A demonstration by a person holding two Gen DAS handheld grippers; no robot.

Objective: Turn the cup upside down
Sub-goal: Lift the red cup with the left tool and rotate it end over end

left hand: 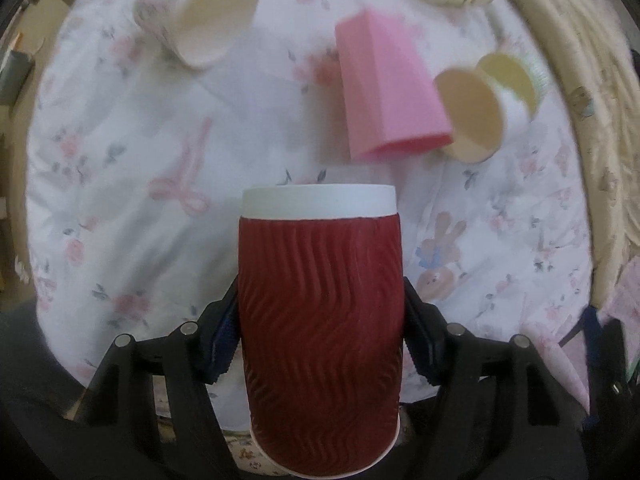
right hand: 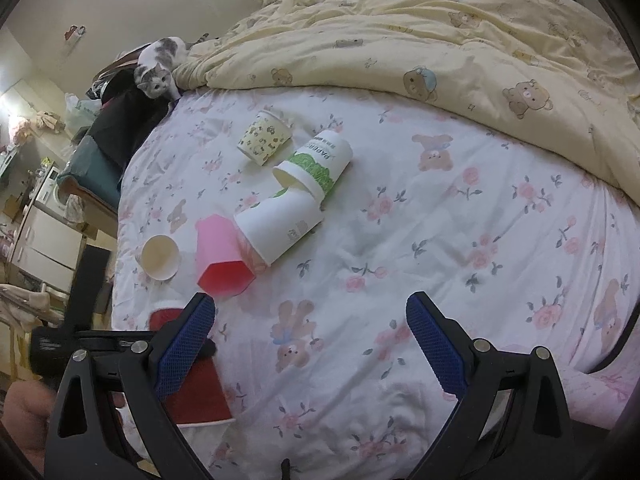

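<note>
A dark red ribbed paper cup [left hand: 320, 332] with a white band at its far end is clamped between the fingers of my left gripper [left hand: 320, 328]. In the right wrist view the same red cup [right hand: 196, 388] shows at the lower left, partly behind my right gripper's left finger. My right gripper [right hand: 310, 332] is open and empty above the floral bedsheet [right hand: 400, 240].
Several cups lie on the sheet: a pink faceted cup [right hand: 222, 256], a white cup [right hand: 276, 228], a green-printed cup [right hand: 320, 164], a patterned cup [right hand: 264, 136] and a small cup [right hand: 160, 258]. A yellow bear duvet [right hand: 440, 32] lies behind. A cat [right hand: 158, 66] stands at the bed's far edge.
</note>
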